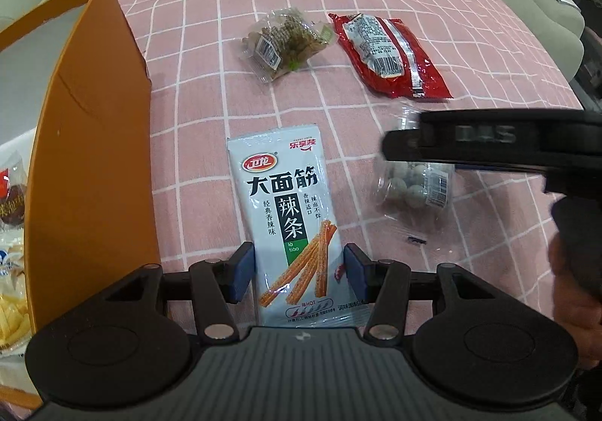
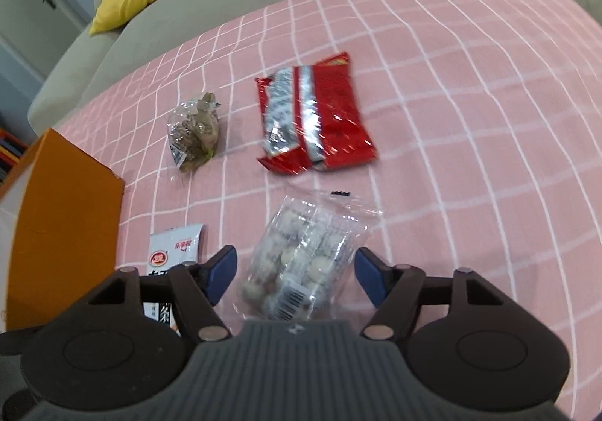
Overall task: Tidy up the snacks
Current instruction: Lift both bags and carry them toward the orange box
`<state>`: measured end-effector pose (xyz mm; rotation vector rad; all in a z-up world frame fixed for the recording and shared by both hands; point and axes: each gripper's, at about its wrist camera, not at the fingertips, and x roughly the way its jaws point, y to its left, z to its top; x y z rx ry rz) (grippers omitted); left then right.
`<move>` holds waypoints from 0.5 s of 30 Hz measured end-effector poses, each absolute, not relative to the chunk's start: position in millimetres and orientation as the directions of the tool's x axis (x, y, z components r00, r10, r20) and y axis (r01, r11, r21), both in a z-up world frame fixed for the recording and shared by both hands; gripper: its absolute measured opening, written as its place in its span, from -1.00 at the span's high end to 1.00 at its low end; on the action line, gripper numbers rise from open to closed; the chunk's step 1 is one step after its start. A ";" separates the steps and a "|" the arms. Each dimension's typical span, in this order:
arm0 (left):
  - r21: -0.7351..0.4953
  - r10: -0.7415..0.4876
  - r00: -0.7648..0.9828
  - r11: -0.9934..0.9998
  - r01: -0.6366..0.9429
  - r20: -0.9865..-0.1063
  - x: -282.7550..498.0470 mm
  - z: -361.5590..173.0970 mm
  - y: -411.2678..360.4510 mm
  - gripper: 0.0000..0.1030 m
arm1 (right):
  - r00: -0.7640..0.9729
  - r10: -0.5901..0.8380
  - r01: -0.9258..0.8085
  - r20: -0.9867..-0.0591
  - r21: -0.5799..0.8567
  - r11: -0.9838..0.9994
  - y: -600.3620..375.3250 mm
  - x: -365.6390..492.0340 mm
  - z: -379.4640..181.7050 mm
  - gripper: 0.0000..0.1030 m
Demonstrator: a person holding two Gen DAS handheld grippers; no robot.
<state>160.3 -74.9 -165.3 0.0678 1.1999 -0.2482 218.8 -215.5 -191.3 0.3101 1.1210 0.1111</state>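
Orange box (image 1: pixel 94 157): stiff-walled, stood at the cloth's left edge; snacks are seen inside.

Red pack (image 2: pixel 316 120): far centre, crinkly, slippery foil; best taken by an edge.

White pack (image 1: pixel 289 229): flat, light, limp; bracketed by the left gripper (image 1: pixel 299 276), jaws wide, not yet closed.

Clear bag (image 2: pixel 301 263): lumpy, soft, slippery; lies between the wide jaws of the right gripper (image 2: pixel 295 278).

Green pouch (image 1: pixel 286 41): small, pliable, far centre.

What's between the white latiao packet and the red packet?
Only bare pink checked cloth between the white latiao packet and the red packet, seen in the left wrist view.
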 end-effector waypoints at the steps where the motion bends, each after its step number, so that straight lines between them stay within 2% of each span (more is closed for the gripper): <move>1: -0.076 -0.152 0.343 0.971 0.227 -0.927 160.6 -165.6 -75.1 -0.17 | 0.436 0.225 0.052 -0.871 0.274 0.960 -209.3 221.7 -192.1 -0.40; 2: -0.073 -0.150 0.348 0.972 0.224 -0.926 160.9 -165.9 -74.6 -0.24 | 0.438 0.208 0.035 -0.875 0.247 0.968 -202.7 223.0 -192.7 -0.43; 7: -0.091 -0.161 0.376 0.976 0.196 -0.912 164.0 -167.0 -71.9 -0.32 | 0.458 0.130 -0.053 -0.880 0.119 0.992 -179.1 220.0 -197.7 -0.46; 9: -0.098 -0.163 0.386 0.978 0.183 -0.908 167.2 -167.4 -70.8 -0.35 | 0.471 0.111 -0.071 -0.875 0.088 0.994 -177.1 214.7 -197.7 -0.29; 15: -0.069 -0.146 0.411 0.978 0.197 -0.900 172.1 -169.8 -78.1 -0.41 | 0.479 0.147 -0.097 -0.866 0.114 0.989 -190.8 211.4 -195.8 -0.15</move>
